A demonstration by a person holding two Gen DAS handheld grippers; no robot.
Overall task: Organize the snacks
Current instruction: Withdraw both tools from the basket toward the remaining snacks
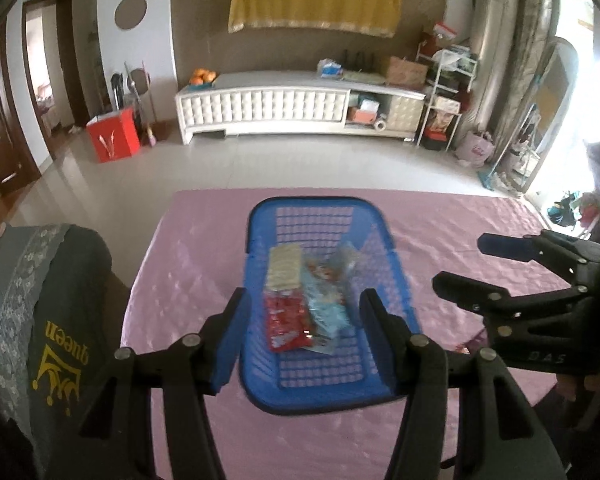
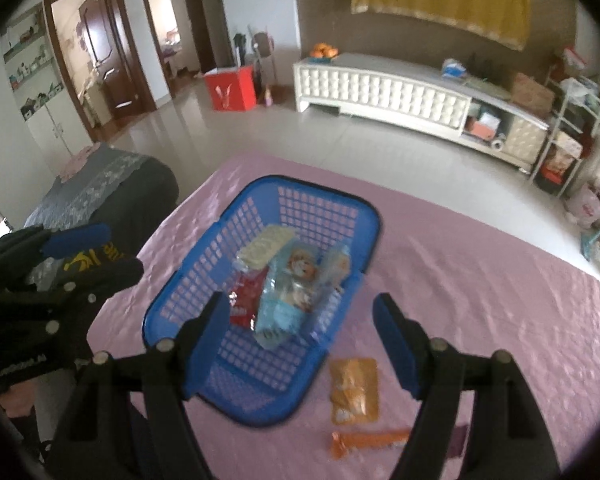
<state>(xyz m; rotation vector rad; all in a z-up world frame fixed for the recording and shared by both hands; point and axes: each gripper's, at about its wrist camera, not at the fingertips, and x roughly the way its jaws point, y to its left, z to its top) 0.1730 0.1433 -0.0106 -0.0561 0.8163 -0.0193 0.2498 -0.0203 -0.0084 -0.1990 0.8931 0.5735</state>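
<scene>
Pink satin tablecloth (image 2: 480, 280) is carrying an orange foil snack packet (image 2: 355, 390), lying lengthwise at six o'clock from the right gripper (image 2: 306, 340), which is hanging spread, empty and nearer.

A table with a pink cloth (image 2: 480, 280) holds a blue basket (image 2: 172, 300), an orange packet (image 2: 354, 390) and an orange stick packet (image 2: 370, 440).

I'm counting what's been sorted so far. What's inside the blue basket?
In the blue basket: a pale cracker pack, a red packet, a light blue bag. They overlap, so anything beneath is hidden.
</scene>
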